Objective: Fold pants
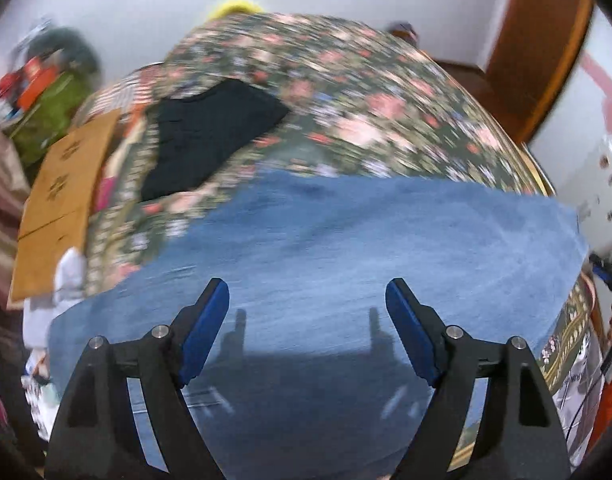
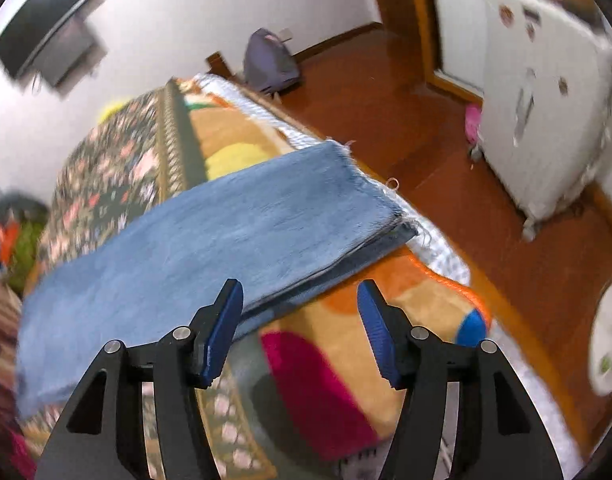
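Plainly, the blue denim pants [image 2: 210, 232] lie flat on the bed as a long band, legs stacked one upon the other, with the frayed hems [image 2: 379, 200] reaching the bed's edge beside the wooden floor. In the left wrist view the same denim [image 1: 345, 248] spreads across the whole foreground. Denim of this kind is likely heavy for cloth, soft yet with some body, and not slippery; it should hold a crease and drape slowly when lifted. The layered hem end, or the long stacked side edge nearest the right hand-held gripper [image 2: 300, 332], look the best places to pinch, taking every layer at once so none slides off.

The left hand-held gripper [image 1: 307, 328] hangs over the middle of the denim with its jaws spread wide and nothing between them. The right one is spread too, also empty, its left pad just over the near edge of the pants.

Under the pants lie a dark floral bedspread [image 1: 365, 92] and a bright patchwork blanket [image 2: 345, 360]. A black folded garment [image 1: 210, 136] rests farther up the bed, well apart from the denim, leaving open spread between for folding. A brown cardboard sheet [image 1: 58, 200] lies past the bed's far side, and a white cabinet [image 2: 545, 112] stands across the floor.
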The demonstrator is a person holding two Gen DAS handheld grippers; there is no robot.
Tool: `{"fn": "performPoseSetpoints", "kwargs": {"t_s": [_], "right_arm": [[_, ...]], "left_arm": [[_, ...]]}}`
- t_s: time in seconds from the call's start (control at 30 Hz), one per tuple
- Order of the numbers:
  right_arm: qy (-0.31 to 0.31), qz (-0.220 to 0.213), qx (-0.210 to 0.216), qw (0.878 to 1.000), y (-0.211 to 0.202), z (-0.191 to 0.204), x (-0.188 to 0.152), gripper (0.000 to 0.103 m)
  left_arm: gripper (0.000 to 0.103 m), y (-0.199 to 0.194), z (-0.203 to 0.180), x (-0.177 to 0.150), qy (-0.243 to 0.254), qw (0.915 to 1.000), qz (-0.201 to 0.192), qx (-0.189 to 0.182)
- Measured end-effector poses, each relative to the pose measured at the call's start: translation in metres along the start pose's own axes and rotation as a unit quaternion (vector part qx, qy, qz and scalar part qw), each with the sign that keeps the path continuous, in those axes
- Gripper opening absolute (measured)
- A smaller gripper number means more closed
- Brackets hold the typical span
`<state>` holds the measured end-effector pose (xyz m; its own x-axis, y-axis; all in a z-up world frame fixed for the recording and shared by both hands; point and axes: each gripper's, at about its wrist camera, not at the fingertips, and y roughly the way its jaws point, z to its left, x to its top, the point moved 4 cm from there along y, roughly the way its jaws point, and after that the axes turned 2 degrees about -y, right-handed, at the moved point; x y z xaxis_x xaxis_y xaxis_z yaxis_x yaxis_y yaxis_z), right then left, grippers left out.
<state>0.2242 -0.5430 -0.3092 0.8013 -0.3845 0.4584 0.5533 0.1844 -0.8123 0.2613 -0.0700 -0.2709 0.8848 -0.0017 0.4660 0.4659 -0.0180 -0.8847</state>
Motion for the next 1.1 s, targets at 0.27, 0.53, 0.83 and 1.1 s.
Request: {"fn": "performPoseSetpoints", "kwargs": {"t_s": [0.27,0.53,0.83,1.1], "right_arm": [[0.093,0.009,0.045,0.995,0.033,-0.022,-0.001,0.056],[0.142,-0.028,0.069,0.987,0.042,-0.032,0.011,0.026],[0.081,-0.091,0.088,0.989,-0.007,0.001,0.043,0.008],[-0.043,-0.158,0.16,0.973,-0.085,0.093,0.072,0.007]], "left_arm": [[0.077,0.044,-0.081,-0.001,0.055,0.9962,0.043,-0.052],[0.077,0.058,-0.12,0.003,0.08,0.9949,0.037,-0.049],[0.077,0.046,-0.115,0.008,0.056,0.9959,0.034,-0.063],[0.077,-0.011,-0.092,0.02,0.029,0.9973,-0.032,-0.059]]}}
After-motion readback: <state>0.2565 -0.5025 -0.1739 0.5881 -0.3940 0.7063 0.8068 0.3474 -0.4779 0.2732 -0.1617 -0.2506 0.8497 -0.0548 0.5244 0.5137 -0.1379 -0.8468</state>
